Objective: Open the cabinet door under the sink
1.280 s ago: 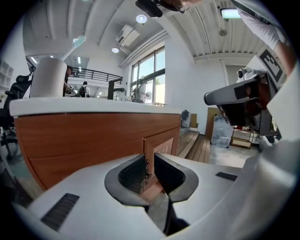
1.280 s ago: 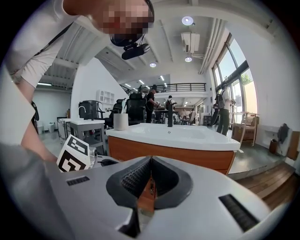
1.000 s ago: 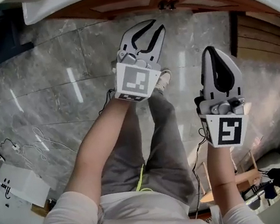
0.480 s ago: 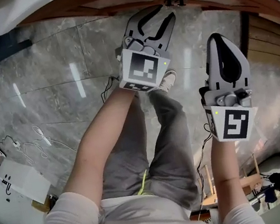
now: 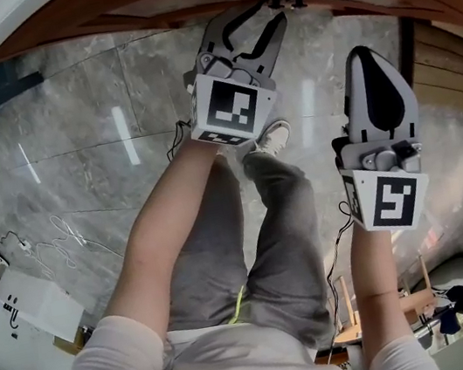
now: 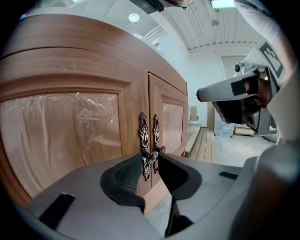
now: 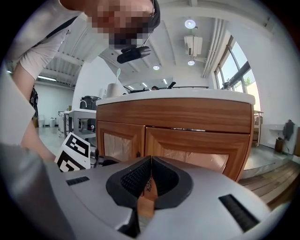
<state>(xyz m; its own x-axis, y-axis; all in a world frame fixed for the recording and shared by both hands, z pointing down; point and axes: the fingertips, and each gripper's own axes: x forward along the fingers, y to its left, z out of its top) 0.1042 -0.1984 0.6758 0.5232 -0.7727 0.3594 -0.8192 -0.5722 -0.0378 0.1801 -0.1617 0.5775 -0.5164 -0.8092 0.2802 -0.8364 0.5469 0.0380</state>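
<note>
Cabinet doors: two wooden doors (image 6: 70, 126) stand under the white sink top (image 7: 187, 97). Both are shut and meet at a centre seam. Their panels are covered in wrinkled clear film (image 6: 89, 112).
Handles: a pair of ornate dark metal handles (image 6: 143, 133) sits one on each side of the seam, close together.
Left gripper: the left gripper (image 6: 151, 157) is up against the seam with its jaws apart. The knob (image 6: 149, 162) of the left-hand handle stands between the tips. Whether a jaw touches it cannot be told.
Right gripper: the right gripper (image 7: 150, 160) is held back and well apart from the cabinet, pointing at the doors. Its jaws are pressed together with nothing in them.
Floor: the floor (image 5: 77, 162) is grey marble tile. The person's grey-trousered legs (image 5: 269, 244) and a pale shoe (image 5: 272, 135) are below the grippers.
</note>
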